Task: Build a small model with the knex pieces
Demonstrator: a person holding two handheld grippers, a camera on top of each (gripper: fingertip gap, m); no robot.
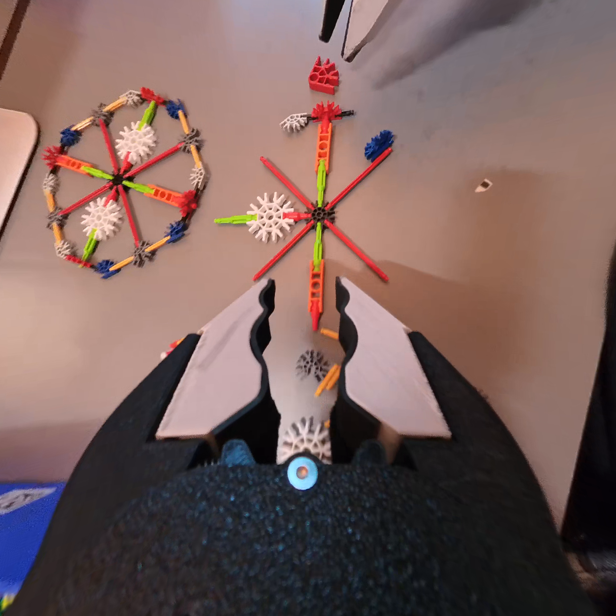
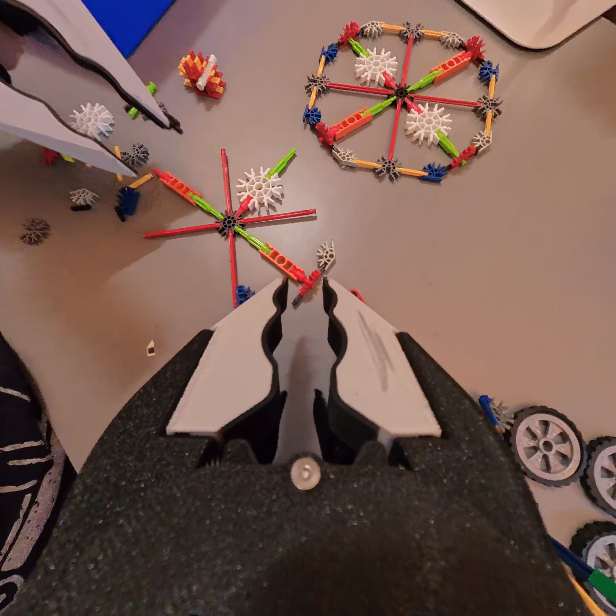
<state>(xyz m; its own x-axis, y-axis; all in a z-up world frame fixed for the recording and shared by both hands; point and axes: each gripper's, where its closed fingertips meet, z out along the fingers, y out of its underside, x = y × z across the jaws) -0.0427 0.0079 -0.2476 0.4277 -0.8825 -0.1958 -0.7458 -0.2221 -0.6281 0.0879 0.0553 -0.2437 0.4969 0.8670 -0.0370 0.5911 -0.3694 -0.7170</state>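
My left gripper [image 1: 305, 286] hangs spread over the half-built spoke wheel's [image 1: 319, 213] orange end, my right gripper [image 2: 305, 283] spread beside its red connector [image 2: 310, 279].

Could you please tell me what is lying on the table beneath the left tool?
Between the open left tool's fingers show a grey snowflake connector, yellow rods and a white snowflake connector. The tool's black body covers anything nearer.

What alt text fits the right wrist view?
The right tongs, open and empty, hover at the red connector ending a half-built spoke assembly. A finished wheel lies beyond; the left tongs enter top left.
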